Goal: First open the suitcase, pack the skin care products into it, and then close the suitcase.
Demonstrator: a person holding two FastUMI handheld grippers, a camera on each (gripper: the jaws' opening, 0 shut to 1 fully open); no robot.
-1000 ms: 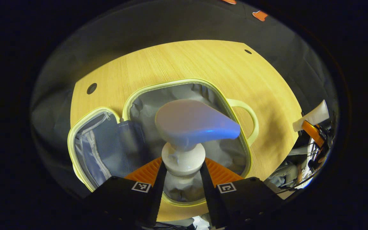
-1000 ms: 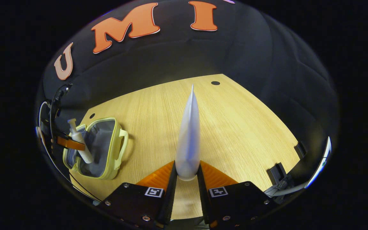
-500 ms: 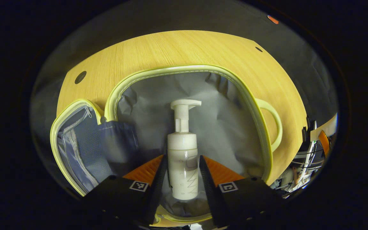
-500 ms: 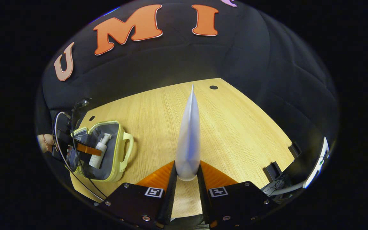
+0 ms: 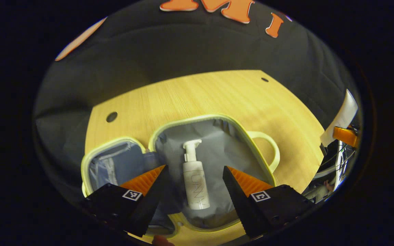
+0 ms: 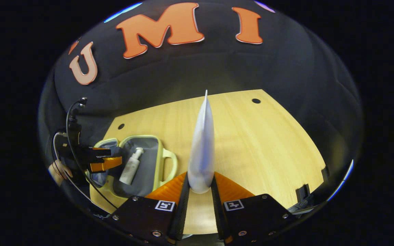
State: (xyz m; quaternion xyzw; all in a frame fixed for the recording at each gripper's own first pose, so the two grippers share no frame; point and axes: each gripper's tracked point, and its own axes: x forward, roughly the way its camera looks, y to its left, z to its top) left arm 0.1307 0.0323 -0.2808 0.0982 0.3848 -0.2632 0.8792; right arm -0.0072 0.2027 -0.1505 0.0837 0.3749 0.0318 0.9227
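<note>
- The suitcase (image 5: 214, 119) lies open on the wooden table (image 5: 200, 95), its flap (image 5: 111, 164) folded out to the left and its handle (image 5: 268, 150) to the right.
- The pump bottle (image 5: 194, 184) rests flat on the grey lining, nozzle pointing away from the camera (nothing touching it).
- The left gripper (image 5: 194, 172) hovers over the case with jaws spread wide, apart from the bottle on both sides; it shows at far left in the right gripper view (image 6: 106, 160).
- Out over bare table, the right gripper (image 6: 200, 186) has its jaws pinching the base of a white tube (image 6: 202, 143), tip pointing up and away.
</note>
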